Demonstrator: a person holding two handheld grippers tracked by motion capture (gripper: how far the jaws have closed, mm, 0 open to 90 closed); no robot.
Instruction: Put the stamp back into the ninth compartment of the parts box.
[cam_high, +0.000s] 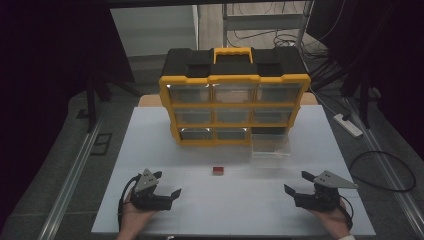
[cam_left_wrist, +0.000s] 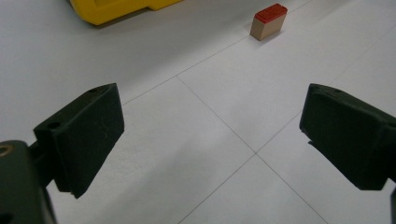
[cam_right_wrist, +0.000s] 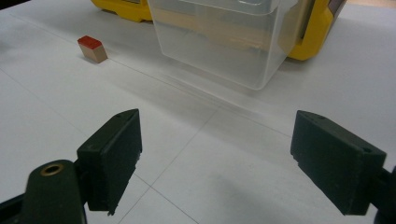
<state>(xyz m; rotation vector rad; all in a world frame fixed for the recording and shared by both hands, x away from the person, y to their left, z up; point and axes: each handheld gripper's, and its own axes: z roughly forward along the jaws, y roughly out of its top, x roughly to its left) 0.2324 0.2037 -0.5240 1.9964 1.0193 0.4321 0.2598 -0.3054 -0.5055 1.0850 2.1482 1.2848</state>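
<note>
A small block with a red top (cam_high: 217, 171) lies on the white table, in front of the yellow and black drawer cabinet (cam_high: 234, 97). The same block (cam_left_wrist: 268, 21) is far ahead of the left jaws, and the block (cam_right_wrist: 92, 48) sits at the upper left in the right gripper view. My left gripper (cam_high: 167, 184) rests near the table's front left, open and empty. My right gripper (cam_high: 296, 183) rests near the front right, also open and empty. A clear plastic drawer (cam_high: 270, 145) is pulled out of the cabinet's bottom right slot; this drawer (cam_right_wrist: 219, 39) lies ahead of the right jaws.
The white table (cam_high: 150, 135) has thin grid lines. A power strip (cam_high: 348, 125) and cables lie on the floor at the right. Metal rails run along both sides of the table. Dark curtains hang at the left and right.
</note>
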